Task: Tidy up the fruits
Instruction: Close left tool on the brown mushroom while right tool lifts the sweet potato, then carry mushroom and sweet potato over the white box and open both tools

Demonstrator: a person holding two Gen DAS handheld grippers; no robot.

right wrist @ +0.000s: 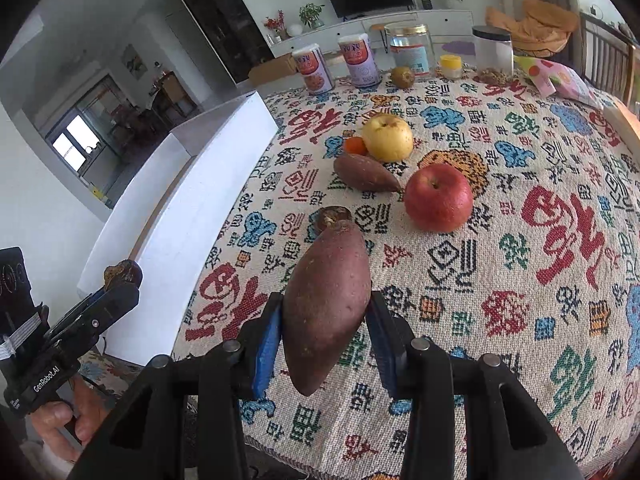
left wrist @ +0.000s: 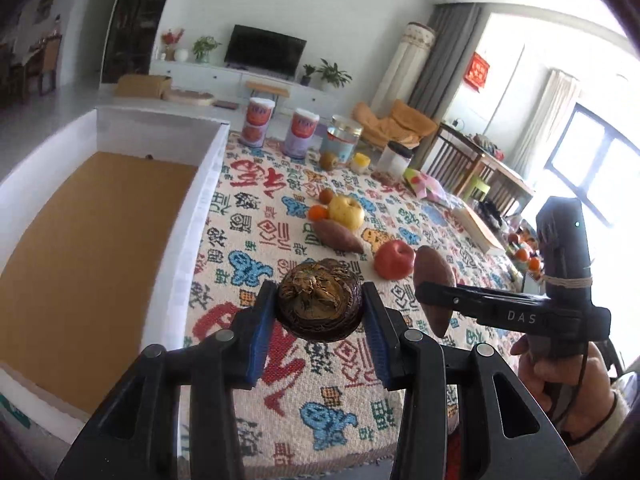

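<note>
My left gripper [left wrist: 319, 286] is shut on a dark brown round fruit [left wrist: 316, 308], held above the patterned tablecloth [left wrist: 288, 360]. My right gripper [right wrist: 326, 298] is shut on a reddish sweet potato [right wrist: 328, 280], also lifted off the cloth. Each gripper shows in the other's view, the sweet potato [left wrist: 434, 288] to the right and the dark fruit [right wrist: 124, 272] to the left. On the cloth lie a second sweet potato [right wrist: 366, 176], a yellow apple [right wrist: 388, 138], a red apple [right wrist: 438, 196], a small orange [right wrist: 355, 146] and another dark fruit [right wrist: 332, 216].
A large white box [left wrist: 200, 208] with a brown floor stands at the table's left side. Along the far edge are two cans [right wrist: 314, 70], a glass jar [right wrist: 412, 50], a kiwi [right wrist: 402, 77], a small yellow cup [right wrist: 450, 64] and a black-lidded jar [right wrist: 492, 50].
</note>
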